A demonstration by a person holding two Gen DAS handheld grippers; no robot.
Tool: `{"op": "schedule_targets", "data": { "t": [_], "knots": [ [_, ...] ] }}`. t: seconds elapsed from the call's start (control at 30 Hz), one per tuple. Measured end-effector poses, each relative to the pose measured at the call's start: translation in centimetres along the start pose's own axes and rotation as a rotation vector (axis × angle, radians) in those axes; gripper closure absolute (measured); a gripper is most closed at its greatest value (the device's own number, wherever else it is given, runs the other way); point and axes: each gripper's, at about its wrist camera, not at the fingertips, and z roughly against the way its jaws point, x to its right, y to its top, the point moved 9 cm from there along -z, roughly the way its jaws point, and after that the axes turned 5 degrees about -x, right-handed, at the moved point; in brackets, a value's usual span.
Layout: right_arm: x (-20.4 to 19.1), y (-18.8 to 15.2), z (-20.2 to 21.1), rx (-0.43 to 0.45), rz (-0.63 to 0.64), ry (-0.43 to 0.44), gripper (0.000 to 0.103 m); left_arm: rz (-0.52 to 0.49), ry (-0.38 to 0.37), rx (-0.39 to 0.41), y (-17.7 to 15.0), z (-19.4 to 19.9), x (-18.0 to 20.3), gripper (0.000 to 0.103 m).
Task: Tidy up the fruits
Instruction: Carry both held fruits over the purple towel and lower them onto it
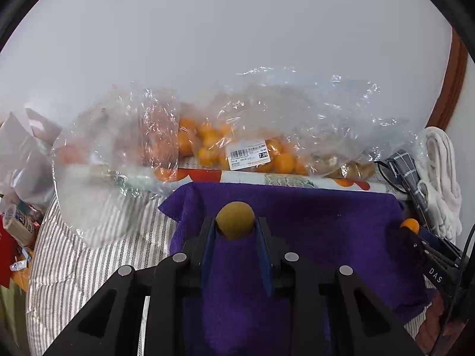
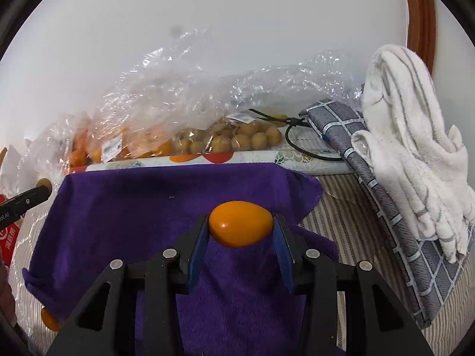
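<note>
My left gripper [image 1: 235,225] is shut on a round brown-yellow fruit [image 1: 235,221] above a purple towel [image 1: 311,225]. My right gripper [image 2: 240,228] is shut on an oval orange kumquat [image 2: 240,223] above the same purple towel [image 2: 133,207]. The right gripper and its kumquat [image 1: 410,225] show at the right edge of the left wrist view. The left gripper's tip with its fruit [image 2: 44,184] shows at the left of the right wrist view. Clear plastic bags hold orange kumquats [image 1: 207,145] and brown-yellow fruits [image 2: 246,139] behind the towel.
A white towel [image 2: 409,148] lies on a grey checked cloth [image 2: 383,201] at the right. A black cable [image 2: 299,145] lies on the patterned tablecloth. A striped cloth [image 1: 89,252] covers the surface. One orange fruit [image 2: 49,322] lies by the towel's near-left edge. Packages [image 1: 17,222] sit at the left.
</note>
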Motion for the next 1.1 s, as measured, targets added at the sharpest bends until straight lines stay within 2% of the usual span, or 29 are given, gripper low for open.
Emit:
{"op": "schedule_targets", "data": {
  "t": [0.33, 0.57, 0.93, 1.1],
  "knots": [
    [0.2, -0.3, -1.5, -0.024, 0.023, -0.005, 0.06, -0.03, -0.004, -0.055, -1.3, -2.7, 1.1, 0.077],
    [-0.2, -0.9, -2.3, -0.034, 0.043, -0.006, 0.06, -0.019, -0.004, -0.095, -2.0, -4.1, 0.6, 0.077],
    [-0.4, -1.4, -2.6, -0.051, 0.046, 0.005, 0.06, -0.054, 0.008, -0.108, -2.4, -4.3, 0.9, 0.077],
    [-0.5, -1.6, -2.6, -0.064, 0.043, 0.008, 0.06, -0.068, 0.036, -0.12, -2.5, -4.6, 1.0, 0.077]
  ]
}}
